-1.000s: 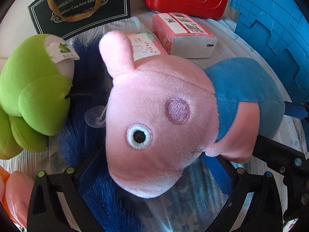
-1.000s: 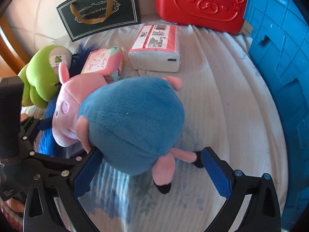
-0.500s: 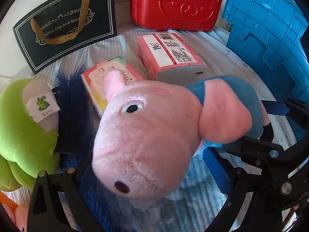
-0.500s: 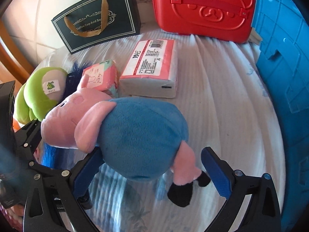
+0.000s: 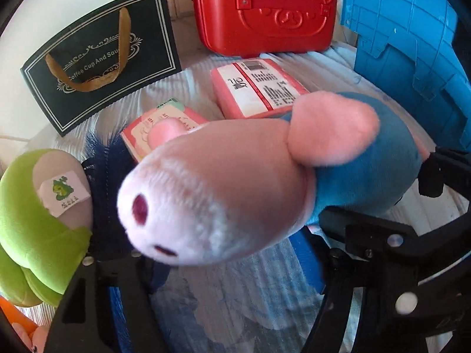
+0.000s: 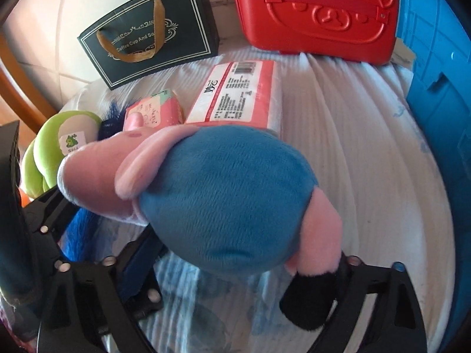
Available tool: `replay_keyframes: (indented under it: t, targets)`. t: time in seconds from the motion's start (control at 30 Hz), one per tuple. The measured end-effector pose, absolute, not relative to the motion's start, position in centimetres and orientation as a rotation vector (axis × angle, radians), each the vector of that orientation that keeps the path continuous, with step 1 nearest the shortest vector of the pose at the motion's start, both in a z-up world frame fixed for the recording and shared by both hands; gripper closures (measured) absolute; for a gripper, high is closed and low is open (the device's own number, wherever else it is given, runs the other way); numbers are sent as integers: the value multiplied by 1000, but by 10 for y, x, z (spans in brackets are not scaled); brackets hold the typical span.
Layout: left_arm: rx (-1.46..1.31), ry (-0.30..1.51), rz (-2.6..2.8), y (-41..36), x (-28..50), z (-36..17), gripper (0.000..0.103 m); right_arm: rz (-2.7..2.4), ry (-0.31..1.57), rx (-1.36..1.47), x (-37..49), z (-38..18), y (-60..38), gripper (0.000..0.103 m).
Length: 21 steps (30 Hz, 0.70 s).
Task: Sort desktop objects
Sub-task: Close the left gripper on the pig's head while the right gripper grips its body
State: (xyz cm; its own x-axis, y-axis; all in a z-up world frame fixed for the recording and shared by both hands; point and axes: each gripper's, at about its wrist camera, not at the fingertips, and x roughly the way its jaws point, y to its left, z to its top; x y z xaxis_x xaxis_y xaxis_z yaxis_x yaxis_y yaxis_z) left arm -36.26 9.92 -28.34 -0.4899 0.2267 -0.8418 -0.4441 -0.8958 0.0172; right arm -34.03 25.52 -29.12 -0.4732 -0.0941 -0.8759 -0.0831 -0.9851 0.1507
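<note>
A pig plush [image 5: 212, 194] with a pink head and blue body [image 6: 229, 200] hangs a little above the white cloth. My left gripper [image 5: 203, 253] has the pink snout between its fingers. Its jaws are closing and both pads press the head. My right gripper [image 6: 250, 253] straddles the blue body, jaws closing too. Its left pad presses the underside, and the black foot [image 6: 309, 300] rests against the right finger. The two grippers stand side by side, each showing at the edge of the other's view.
Behind the pig lie a small pink tissue pack [image 5: 153, 129] and a larger one [image 5: 256, 88]. A green frog plush [image 5: 35, 220] and a dark blue fuzzy thing [image 5: 103, 182] are at the left. A black gift bag [image 5: 100, 56], red case [image 5: 265, 11] and blue crate [image 5: 412, 44] line the back and right.
The pig has turned from lying eye-up to snout toward the left camera and has come up off the cloth. Both pairs of jaws have narrowed around it.
</note>
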Motion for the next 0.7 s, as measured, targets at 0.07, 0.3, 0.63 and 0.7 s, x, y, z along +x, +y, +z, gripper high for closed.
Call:
replay_keyframes:
  t: [0.07,0.3,0.63,0.7]
  targets:
    - [-1293,309,2400,97,-362,-279,36,-2679,-286,1588,-337,-288,257,22]
    - [-1209,318,2430,99,-343,-252,37,-2735,-275,1494,-314,-266,263,32]
    - [-1364,270,2398,81,-310,-242,39,-2782,-307,1497,-260,-227,273,16]
    - [-1419,243,2428,69,-309,-248,39,-2811,-297,1476,-253,-225,277,0]
